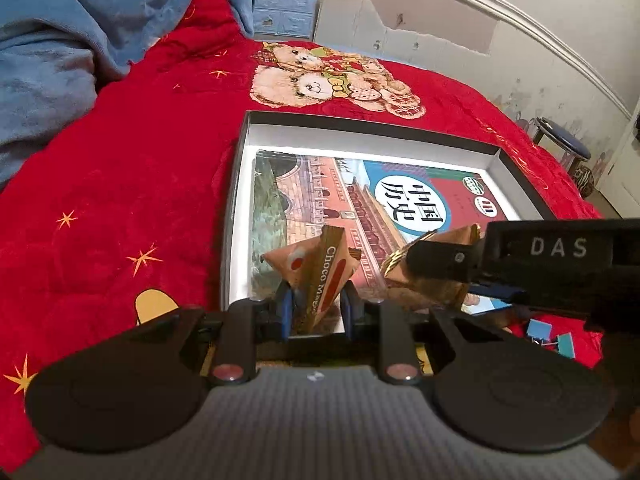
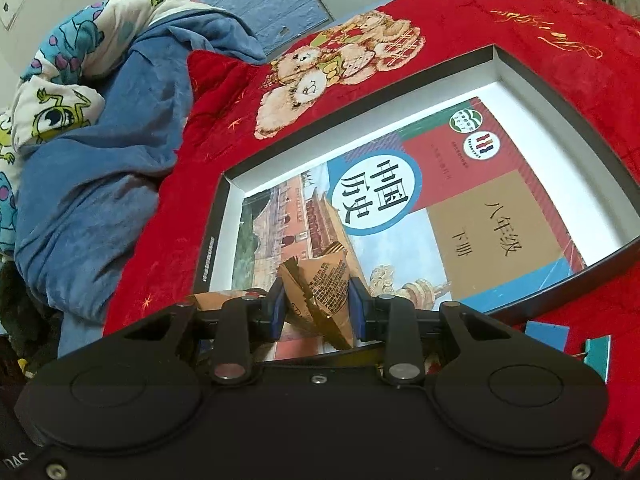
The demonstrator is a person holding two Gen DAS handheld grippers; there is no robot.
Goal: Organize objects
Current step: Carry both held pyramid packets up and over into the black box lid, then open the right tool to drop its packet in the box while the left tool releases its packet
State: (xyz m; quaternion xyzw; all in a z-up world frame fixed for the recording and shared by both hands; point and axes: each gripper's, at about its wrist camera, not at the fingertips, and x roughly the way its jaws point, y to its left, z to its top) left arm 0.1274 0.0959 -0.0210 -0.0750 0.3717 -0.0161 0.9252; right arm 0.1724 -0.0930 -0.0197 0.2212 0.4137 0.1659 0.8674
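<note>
A history textbook (image 2: 420, 216) is lying inside a shallow box (image 2: 592, 128) that is sitting on a bedspread (image 1: 120, 184); a heaped blanket (image 2: 100, 184) is lying behind-left, binder clips (image 1: 554, 338) just outside the box's near right corner.

Box (image 1: 516, 168): shallow, open, dark outside, white inside, lying flat on the bed. Textbook (image 1: 320, 196): colourful cover with a palace picture, flat on the box floor, face up. Choco snack (image 1: 320, 272): tan wrapper, tilted on edge, pinched in left gripper (image 1: 316, 308) above the textbook. Second snack (image 2: 324, 292): crumpled tan wrapper, back print showing, pinched in right gripper (image 2: 318, 308) just beside the first. Two blue binder clips (image 1: 554, 338) lie on the bed outside the box's near corner.
</note>
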